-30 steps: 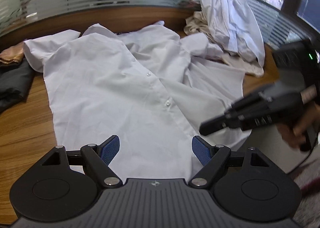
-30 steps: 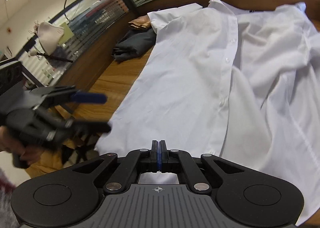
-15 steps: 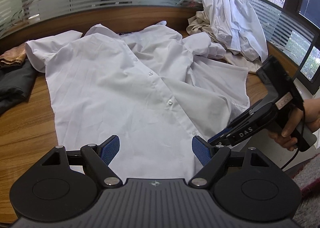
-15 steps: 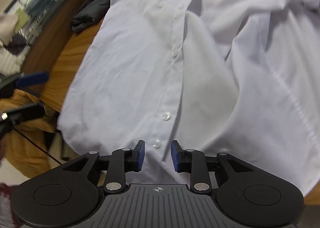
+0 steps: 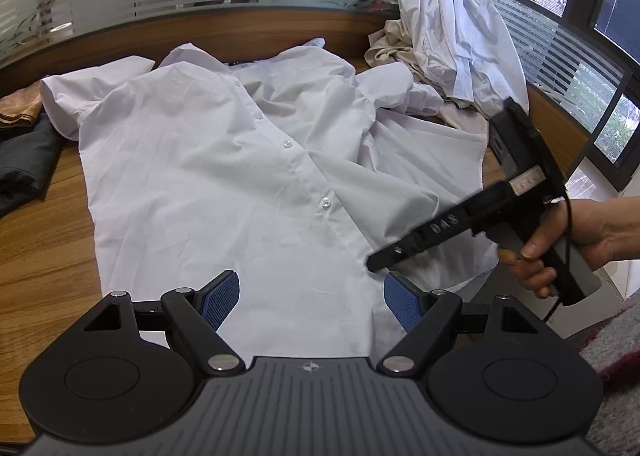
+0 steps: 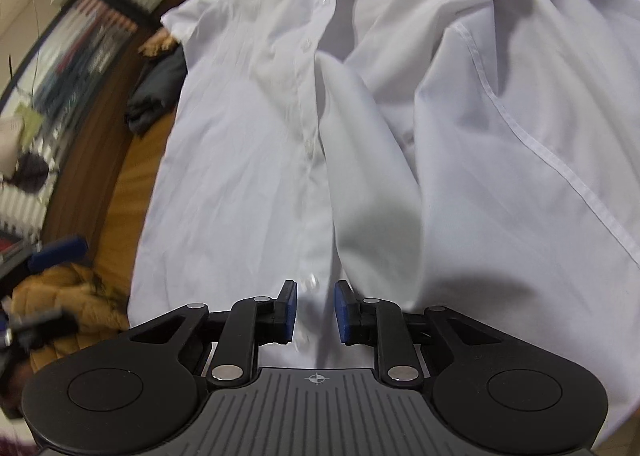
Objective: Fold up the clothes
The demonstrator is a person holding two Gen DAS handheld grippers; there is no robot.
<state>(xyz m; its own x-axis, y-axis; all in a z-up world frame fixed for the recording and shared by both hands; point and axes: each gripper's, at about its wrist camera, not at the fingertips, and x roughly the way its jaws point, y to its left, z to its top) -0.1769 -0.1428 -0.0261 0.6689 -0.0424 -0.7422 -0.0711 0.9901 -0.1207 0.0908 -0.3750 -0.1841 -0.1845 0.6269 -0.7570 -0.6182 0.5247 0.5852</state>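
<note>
I have the white shirt (image 5: 224,160) spread button-side up on the wooden counter (image 5: 44,264), its right half rumpled and bunched, nothing folded. My left gripper (image 5: 311,298) hangs released over the hem. My right gripper (image 6: 314,310) is parted too, straddling the button strip (image 6: 310,144) at the hem, gripping nothing. I judge this the straightening step: next I need to pinch the bottom edge and pull the creased side flat

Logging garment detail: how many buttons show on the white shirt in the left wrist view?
3 on the shirt placket: one up near the collar, one mid-chest, one lower. More may be hidden by folds and the grippers.
</note>
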